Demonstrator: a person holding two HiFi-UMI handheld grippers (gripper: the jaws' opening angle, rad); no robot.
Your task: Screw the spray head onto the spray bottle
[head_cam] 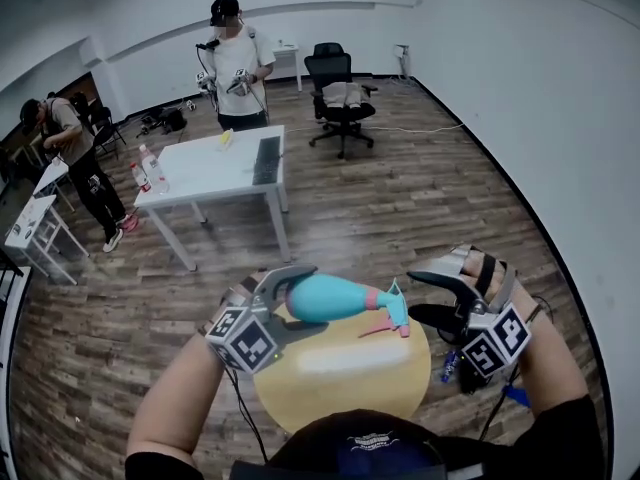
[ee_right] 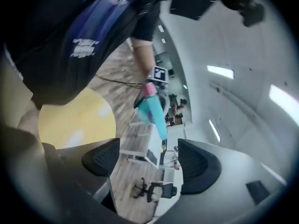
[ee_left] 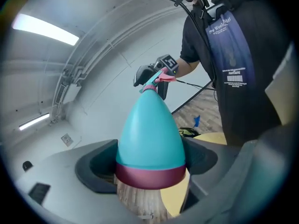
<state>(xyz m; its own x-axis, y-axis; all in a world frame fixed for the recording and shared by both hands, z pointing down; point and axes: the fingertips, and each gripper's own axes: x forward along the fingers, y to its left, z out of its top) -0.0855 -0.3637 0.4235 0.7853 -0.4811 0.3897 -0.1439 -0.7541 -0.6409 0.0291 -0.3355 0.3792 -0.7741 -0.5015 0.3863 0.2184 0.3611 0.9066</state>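
Teal spray bottle (head_cam: 325, 298) is clamped at its base by the left gripper (head_cam: 285, 288) and held lying level above the round yellow desk (head_cam: 340, 383). Pink spray head (head_cam: 388, 315) is seen at the bottle's neck end. Right gripper (head_cam: 440, 298) is held over that desk's right edge, jaws wide apart, nothing between them. Wood-plank floor (head_cam: 420, 198) is seen around the desk. Beyond it a white desk (head_cam: 215, 168), a black office chair (head_cam: 335, 93) and two standing people (head_cam: 238, 63) are seen, backed by white walls (head_cam: 540, 88).
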